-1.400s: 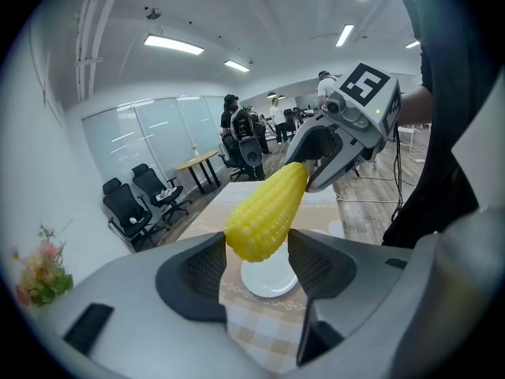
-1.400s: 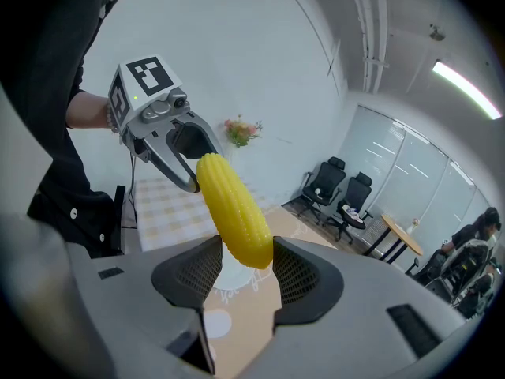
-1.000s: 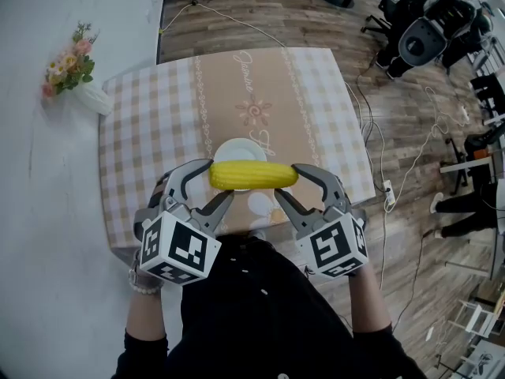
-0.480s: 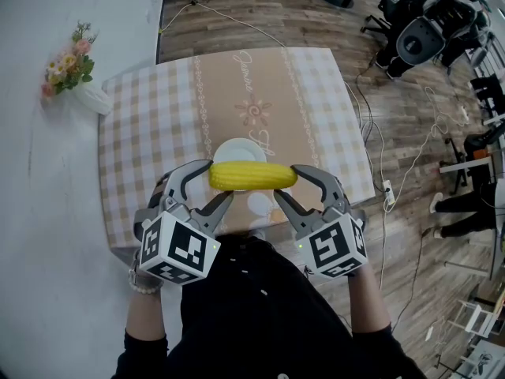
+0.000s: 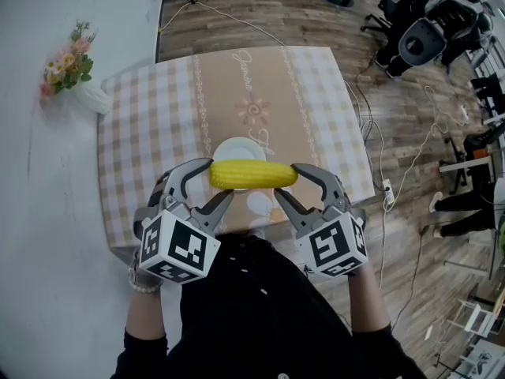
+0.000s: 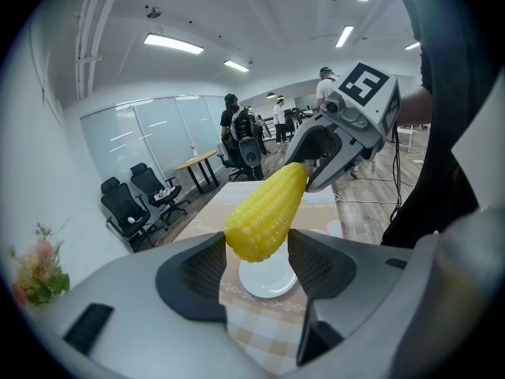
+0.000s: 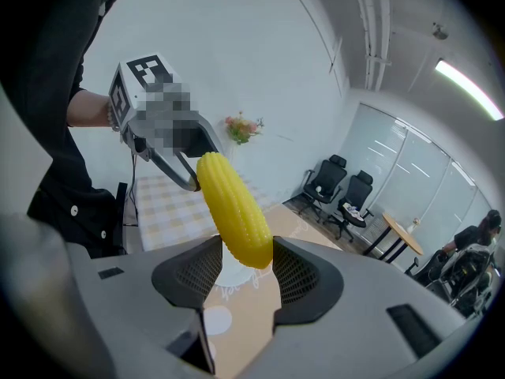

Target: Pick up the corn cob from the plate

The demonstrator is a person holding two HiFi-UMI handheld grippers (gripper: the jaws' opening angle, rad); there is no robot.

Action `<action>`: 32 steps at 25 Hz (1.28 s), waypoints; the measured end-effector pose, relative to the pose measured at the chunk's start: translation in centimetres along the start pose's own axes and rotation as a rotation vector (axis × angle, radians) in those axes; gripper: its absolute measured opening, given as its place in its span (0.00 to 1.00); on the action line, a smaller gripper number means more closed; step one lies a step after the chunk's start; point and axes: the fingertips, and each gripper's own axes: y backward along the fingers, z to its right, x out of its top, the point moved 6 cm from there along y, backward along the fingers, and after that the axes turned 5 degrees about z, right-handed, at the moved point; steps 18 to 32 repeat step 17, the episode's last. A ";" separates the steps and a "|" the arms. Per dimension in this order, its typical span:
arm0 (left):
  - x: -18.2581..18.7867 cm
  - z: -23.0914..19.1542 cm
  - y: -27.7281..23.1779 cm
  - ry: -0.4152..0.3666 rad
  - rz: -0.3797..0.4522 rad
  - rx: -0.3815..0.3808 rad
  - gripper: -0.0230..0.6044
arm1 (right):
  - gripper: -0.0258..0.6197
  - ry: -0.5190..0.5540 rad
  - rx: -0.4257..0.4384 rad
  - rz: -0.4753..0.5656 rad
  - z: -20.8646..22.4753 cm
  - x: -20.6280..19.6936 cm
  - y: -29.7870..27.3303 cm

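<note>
Your left gripper [image 5: 214,185] has its 2 jaws closed onto one end of the corn cob [image 5: 252,174]. Your right gripper [image 5: 289,185] has its 2 jaws closed onto the other end. The yellow cob spans level between the 2 grippers, straight ahead of your body.

In the left gripper view, the cob's rounded end sits between the 2 dark ribbed pads [image 6: 207,270] and touches both. The jaws stand only as far apart as the cob is thick. From there the cob runs away from the jaws to your right gripper, whose marker cube [image 6: 368,89] faces the camera.

The right gripper view shows the same hold. The cob's end is pinched between both mesh pads [image 7: 293,273], and the cob reaches out toward your left gripper.

The cob is off the plate [image 5: 236,148]. The white plate lies on the table [image 5: 158,125] below the cob and slightly beyond it. In the left gripper view it shows under the held end, with open space between the 2. The table wears a checked cloth with a tan band down the middle, and the plate rests on that band.

Well beyond your left gripper and off to its left, a white vase of flowers [image 5: 77,76] stands by the table's far left corner.
</note>
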 end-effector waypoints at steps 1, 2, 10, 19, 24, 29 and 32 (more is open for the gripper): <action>0.0 0.0 0.0 0.001 0.000 -0.001 0.45 | 0.40 0.001 0.000 0.000 0.0 0.0 0.0; 0.0 0.0 0.0 0.002 0.000 -0.001 0.45 | 0.40 0.002 -0.001 0.001 0.0 0.1 0.0; 0.0 -0.1 -0.2 -0.006 0.000 0.001 0.45 | 0.40 0.003 -0.006 0.000 0.1 -0.2 -0.1; 0.0 0.0 -0.3 -0.009 -0.001 0.001 0.45 | 0.40 0.009 -0.003 -0.013 0.1 -0.3 -0.1; 0.0 0.0 -0.3 -0.009 -0.001 0.001 0.45 | 0.40 0.009 -0.003 -0.013 0.1 -0.3 -0.1; 0.0 0.0 -0.3 -0.009 -0.001 0.001 0.45 | 0.40 0.009 -0.003 -0.013 0.1 -0.3 -0.1; 0.0 0.0 -0.3 -0.009 -0.001 0.001 0.45 | 0.40 0.009 -0.003 -0.013 0.1 -0.3 -0.1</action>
